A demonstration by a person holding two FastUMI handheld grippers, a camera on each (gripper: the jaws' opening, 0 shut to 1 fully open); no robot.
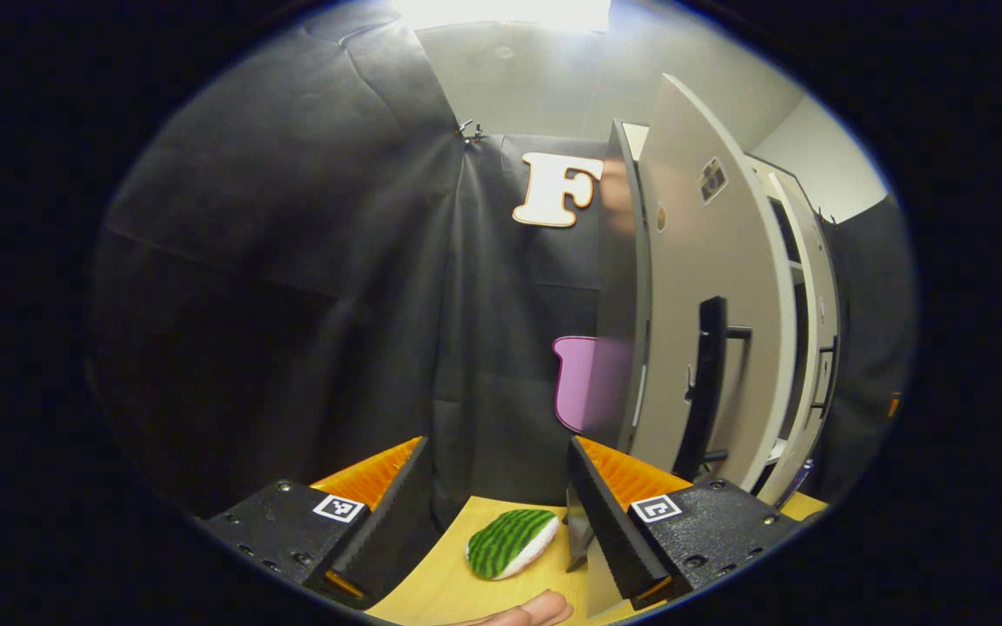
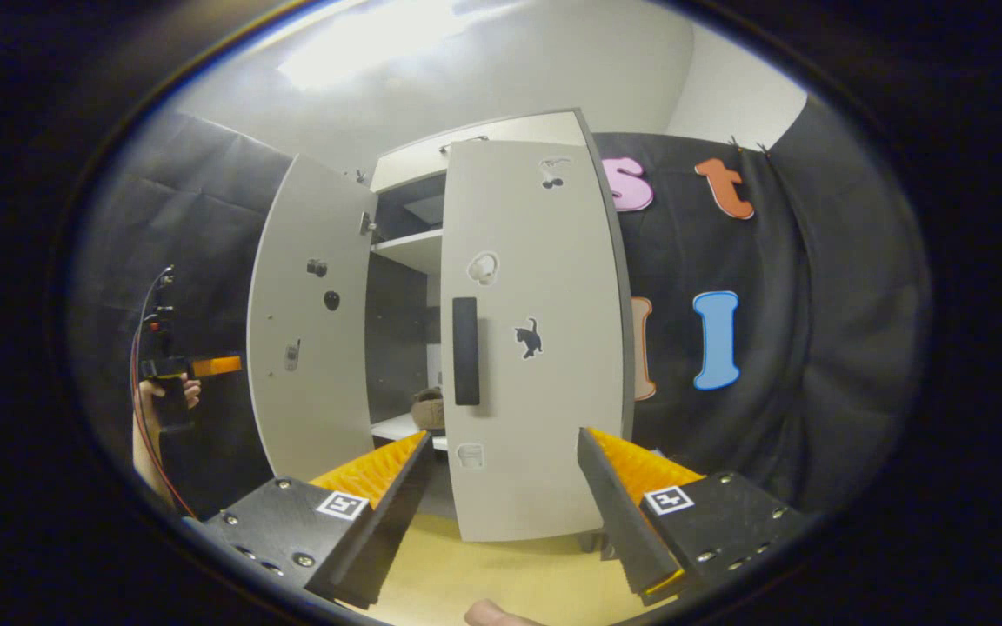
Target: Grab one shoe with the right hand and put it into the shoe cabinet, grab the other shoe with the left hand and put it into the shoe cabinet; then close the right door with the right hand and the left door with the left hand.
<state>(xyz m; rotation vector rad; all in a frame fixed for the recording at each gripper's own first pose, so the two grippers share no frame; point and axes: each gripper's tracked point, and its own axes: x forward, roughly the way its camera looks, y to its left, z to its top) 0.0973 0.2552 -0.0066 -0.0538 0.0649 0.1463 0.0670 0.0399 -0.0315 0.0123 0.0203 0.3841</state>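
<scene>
Two doors left to shut: hanging open-jawed before the shoe cabinet, right gripper facing the right door, handle at twelve o'clock, left gripper empty beside the left door, a shoe seemingly shelved inside.

I see the pale grey shoe cabinet upright, its left door swung wide, its right door nearly closed; a brown shoe rests on its lower shelf.
</scene>
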